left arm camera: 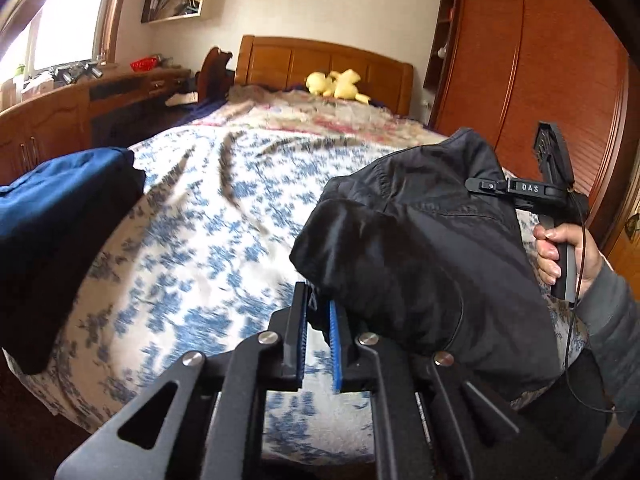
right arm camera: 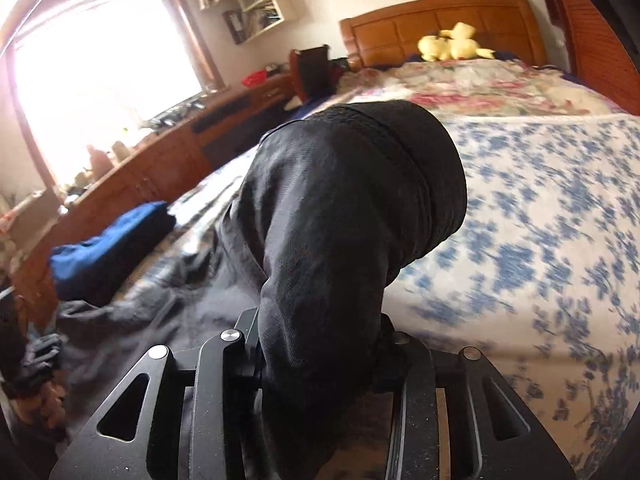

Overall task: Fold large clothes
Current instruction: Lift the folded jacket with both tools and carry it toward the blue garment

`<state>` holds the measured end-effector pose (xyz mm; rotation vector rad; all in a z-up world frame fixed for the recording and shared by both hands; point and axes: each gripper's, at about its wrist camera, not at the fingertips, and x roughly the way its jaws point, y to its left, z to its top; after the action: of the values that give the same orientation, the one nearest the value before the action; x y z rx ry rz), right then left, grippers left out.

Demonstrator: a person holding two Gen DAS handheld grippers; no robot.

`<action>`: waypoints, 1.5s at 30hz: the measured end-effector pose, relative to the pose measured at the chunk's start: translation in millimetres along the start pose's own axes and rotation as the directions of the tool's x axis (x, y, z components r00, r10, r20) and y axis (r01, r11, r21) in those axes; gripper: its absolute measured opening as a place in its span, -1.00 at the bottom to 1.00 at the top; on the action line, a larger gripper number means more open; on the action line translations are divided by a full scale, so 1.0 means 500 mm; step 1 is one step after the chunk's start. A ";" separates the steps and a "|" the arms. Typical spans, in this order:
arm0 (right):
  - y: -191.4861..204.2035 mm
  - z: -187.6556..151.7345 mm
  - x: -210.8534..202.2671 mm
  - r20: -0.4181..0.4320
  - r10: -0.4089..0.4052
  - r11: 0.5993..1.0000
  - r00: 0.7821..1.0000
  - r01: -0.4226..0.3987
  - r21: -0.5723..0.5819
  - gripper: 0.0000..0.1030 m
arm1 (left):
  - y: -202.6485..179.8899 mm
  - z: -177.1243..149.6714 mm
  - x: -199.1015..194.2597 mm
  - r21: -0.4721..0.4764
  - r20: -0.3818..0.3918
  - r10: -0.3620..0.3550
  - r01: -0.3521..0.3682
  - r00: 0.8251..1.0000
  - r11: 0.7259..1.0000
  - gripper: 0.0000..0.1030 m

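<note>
**Jacket lifted, fold not yet laid**

The left gripper (left arm camera: pixel 319 322) had its fingers nearly closed on an edge of the black jacket (left arm camera: pixel 420 240). The right gripper (right arm camera: pixel 320 344) pinched another bunch; its fingers were buried in cloth. The jacket hung above the bed (left arm camera: pixel 192 240), partly trailing. Judged next: spread it flat before folding.

left tongs (left arm camera: pixel 319 320): nearly closed, pinching | right tongs (right arm camera: pixel 320 344): clamped, raised | right hand (left arm camera: pixel 560 252): gripping handle
</note>
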<state>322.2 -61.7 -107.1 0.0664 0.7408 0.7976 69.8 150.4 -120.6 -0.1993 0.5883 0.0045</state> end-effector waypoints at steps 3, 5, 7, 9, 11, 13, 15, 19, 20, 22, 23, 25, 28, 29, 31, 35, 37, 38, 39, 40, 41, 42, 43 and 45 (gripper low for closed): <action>0.071 0.038 0.024 -0.003 -0.001 0.998 1.000 0.000 -0.055 -0.37 | 0.044 0.007 -0.038 -0.008 0.043 0.008 -0.007 0.999 1.000 -0.86; 0.129 0.065 0.049 -0.011 0.008 0.995 1.000 -0.009 -0.098 -0.37 | 0.081 0.017 -0.062 -0.019 0.069 0.023 -0.021 0.997 1.000 -0.86; 0.196 0.098 0.084 -0.018 0.022 0.989 1.000 -0.024 -0.144 -0.38 | 0.128 0.031 -0.088 -0.031 0.094 0.051 -0.049 0.994 0.998 -0.86; 0.265 0.134 0.124 -0.023 0.038 0.981 0.999 -0.042 -0.189 -0.38 | 0.181 0.050 -0.116 -0.047 0.118 0.085 -0.080 0.989 0.996 -0.86; 0.331 0.165 0.163 -0.027 0.059 0.972 0.998 -0.064 -0.228 -0.38 | 0.237 0.074 -0.149 -0.054 0.142 0.136 -0.130 0.980 0.990 -0.86; 0.401 0.199 0.206 -0.034 0.083 0.961 0.996 -0.089 -0.263 -0.38 | 0.291 0.099 -0.179 -0.046 0.160 0.204 -0.200 0.966 0.979 -0.86; 0.484 0.234 0.257 -0.041 0.112 0.949 0.993 -0.119 -0.292 -0.38 | 0.352 0.124 -0.209 -0.049 0.169 0.277 -0.273 0.946 0.961 -0.86; 0.673 0.296 0.364 -0.062 0.166 0.913 0.984 -0.177 -0.367 -0.38 | 0.475 0.169 -0.288 -0.075 0.184 0.426 -0.420 0.886 0.904 -0.86; 0.708 0.301 0.384 -0.067 0.175 0.907 0.982 -0.187 -0.378 -0.38 | 0.497 0.175 -0.304 -0.082 0.186 0.455 -0.448 0.871 0.890 -0.86; 0.786 0.313 0.434 -0.093 0.171 0.890 0.981 -0.194 -0.412 -0.37 | 0.552 0.179 -0.331 -0.105 0.175 0.515 -0.504 0.839 0.857 -0.86; 0.832 0.315 0.463 -0.115 0.154 0.879 0.981 -0.189 -0.438 -0.37 | 0.575 0.175 -0.338 -0.110 0.165 0.538 -0.527 0.827 0.843 -0.86; 0.885 0.301 0.498 -0.130 0.149 0.865 0.980 -0.193 -0.462 -0.35 | 0.621 0.164 -0.339 -0.124 0.134 0.578 -0.565 0.805 0.815 -0.86; 0.933 0.255 0.562 -0.180 0.109 0.857 0.978 -0.184 -0.481 -0.26 | 0.685 0.135 -0.323 -0.154 0.084 0.606 -0.590 0.791 0.792 -0.86; 0.938 0.236 0.586 -0.214 0.081 0.856 0.973 -0.178 -0.485 -0.23 | 0.695 0.127 -0.320 -0.161 0.072 0.610 -0.594 0.789 0.788 -0.86; 0.932 0.200 0.626 -0.291 0.043 0.868 0.956 -0.180 -0.464 -0.14 | 0.715 0.109 -0.310 -0.173 0.048 0.621 -0.606 0.782 0.776 -0.86; 0.896 0.160 0.636 -0.307 0.008 0.871 0.952 -0.158 -0.466 0.15 | 0.725 0.075 -0.319 -0.188 0.025 0.634 -0.619 0.773 0.763 -0.84; 0.879 0.153 0.625 -0.296 -0.002 0.874 0.955 -0.142 -0.464 0.19 | 0.720 0.064 -0.326 -0.204 0.024 0.623 -0.606 0.782 0.769 -0.80; 0.875 0.152 0.621 -0.297 0.003 0.876 0.955 -0.146 -0.460 0.19 | 0.719 0.065 -0.329 -0.213 0.027 0.613 -0.595 0.789 0.775 -0.80; 0.871 0.154 0.614 -0.294 0.008 0.878 0.956 -0.147 -0.456 0.20 | 0.711 0.067 -0.337 -0.218 0.029 0.610 -0.591 0.792 0.777 -0.78; 0.861 0.152 0.599 -0.274 0.006 0.879 0.962 -0.135 -0.456 0.20 | 0.710 0.072 -0.340 -0.225 0.031 0.609 -0.588 0.793 0.777 -0.75; 0.858 0.153 0.585 -0.259 0.007 0.878 0.966 -0.130 -0.461 0.20 | 0.704 0.078 -0.348 -0.228 0.038 0.608 -0.586 0.793 0.778 -0.73; 0.855 0.149 0.567 -0.240 0.020 0.874 0.971 -0.133 -0.467 0.20 | 0.696 0.080 -0.355 -0.228 0.052 0.607 -0.583 0.793 0.780 -0.69; 0.854 0.145 0.551 -0.232 0.035 0.870 0.972 -0.144 -0.471 0.21 | 0.687 0.083 -0.362 -0.225 0.062 0.610 -0.584 0.790 0.780 -0.61; 0.858 0.131 0.523 -0.230 0.068 0.858 0.971 -0.174 -0.482 0.22 | 0.668 0.090 -0.375 -0.216 0.086 0.606 -0.579 0.791 0.787 -0.55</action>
<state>215.7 432.5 -71.2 -0.4501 0.7067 1.1114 -82.0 496.2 -42.7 -0.1781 0.4776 0.6901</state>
